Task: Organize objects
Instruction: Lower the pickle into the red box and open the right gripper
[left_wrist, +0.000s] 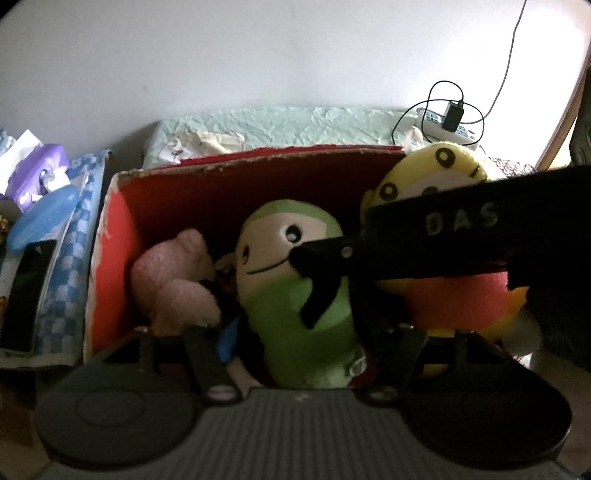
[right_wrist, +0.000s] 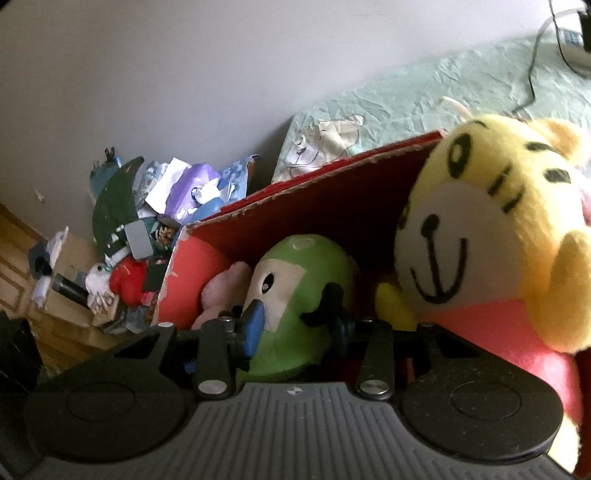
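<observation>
We are looking into a red box (left_wrist: 192, 192) with a ragged cardboard rim, standing in front of a pale green sheet (left_wrist: 280, 125). Three soft toys are filling it. A pink toy (left_wrist: 173, 280) is lying at the left end, against the left wall. A green toy (left_wrist: 295, 280) with a cream face is sitting in the middle, pressed up beside the pink one. A yellow tiger (left_wrist: 436, 173) in a pink top is leaning at the right end, its head rising above the rim.

We are bringing the right gripper (right_wrist: 293, 314) onto the green toy (right_wrist: 310, 280): one blue-padded finger (right_wrist: 253, 326) is pressing its face and the other is lying against its far side, so the jaws are gripping the toy at a middling width. From the left wrist view this same gripper (left_wrist: 314, 291) is reaching in from the right, across the tiger, its tip on the green toy. In the right view the tiger (right_wrist: 480, 240) is looming large just right of the green toy.

The left gripper (left_wrist: 295, 354) is hovering at the near edge of the box, jaws spread wide with nothing between them.

Left of the box a blue checked bag (left_wrist: 70, 258) is lying, with a purple pack (left_wrist: 37, 170) beyond it. A charger (left_wrist: 454, 114) and its cable are sitting far right on the sheet.
</observation>
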